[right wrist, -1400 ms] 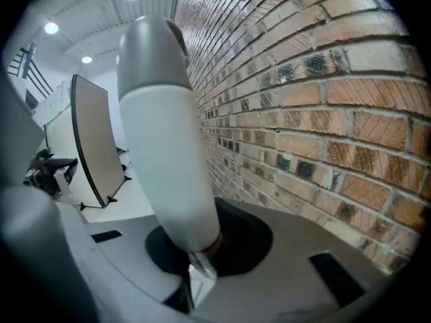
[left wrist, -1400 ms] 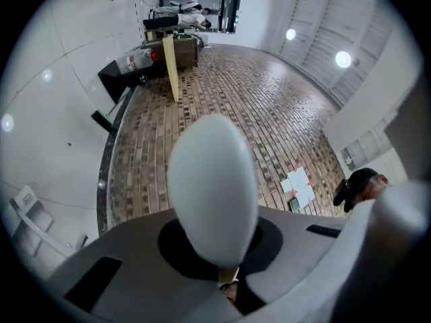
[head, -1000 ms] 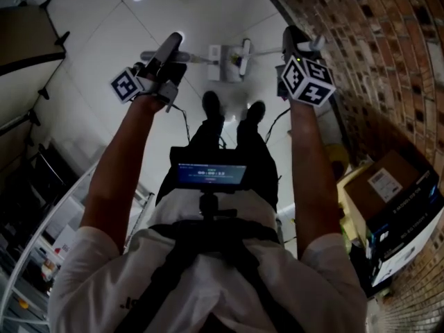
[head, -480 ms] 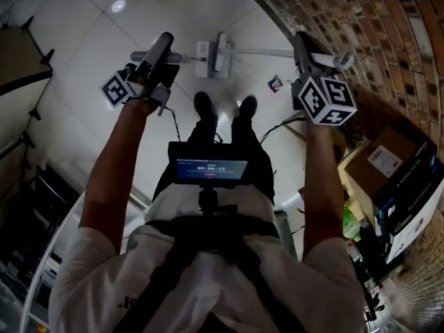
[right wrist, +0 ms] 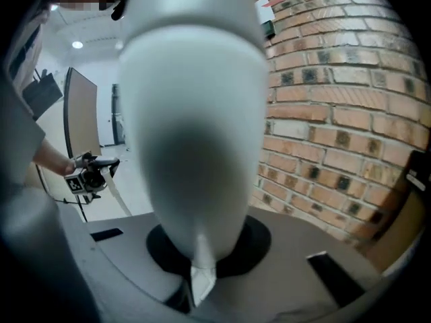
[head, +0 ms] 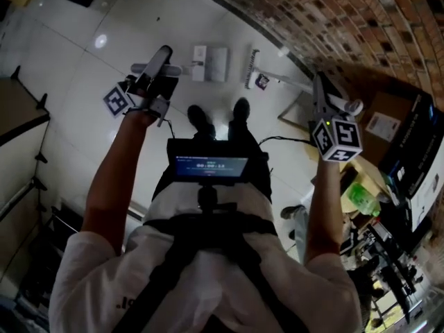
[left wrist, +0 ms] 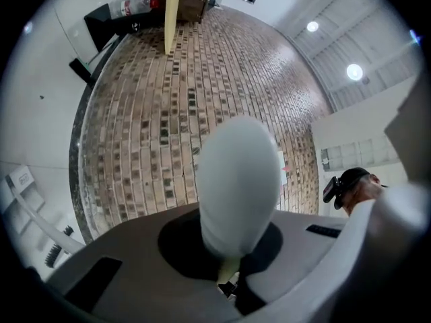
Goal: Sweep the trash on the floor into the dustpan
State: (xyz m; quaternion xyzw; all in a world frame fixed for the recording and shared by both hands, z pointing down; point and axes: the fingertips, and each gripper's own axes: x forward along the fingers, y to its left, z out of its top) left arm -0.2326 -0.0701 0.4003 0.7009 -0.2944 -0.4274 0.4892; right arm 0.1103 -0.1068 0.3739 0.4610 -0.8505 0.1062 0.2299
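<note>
In the head view my left gripper [head: 162, 54] is shut on a white handle [head: 149, 69] that runs to the white dustpan [head: 211, 62] on the tiled floor. My right gripper [head: 321, 83] is shut on the broom's white handle [head: 351, 106]. The broom head [head: 251, 68] rests on the floor right of the dustpan. A small dark piece of trash [head: 262, 82] lies beside the broom head. The left gripper view shows the rounded handle end [left wrist: 237, 180] clamped in my left gripper [left wrist: 230, 282]. The right gripper view is filled by the broom handle end [right wrist: 195, 133] in my right gripper [right wrist: 200, 284].
A brick wall [head: 361, 26] curves along the far and right side. Cardboard boxes [head: 388, 120] and clutter stand at the right. A dark table [head: 17, 113] stands at the left. The person's shoes [head: 198, 120] are just short of the dustpan.
My right gripper has swung right and nearer, drawing the broom head away from the dustpan toward the trash. The left gripper with the dustpan handle has shifted only slightly.
</note>
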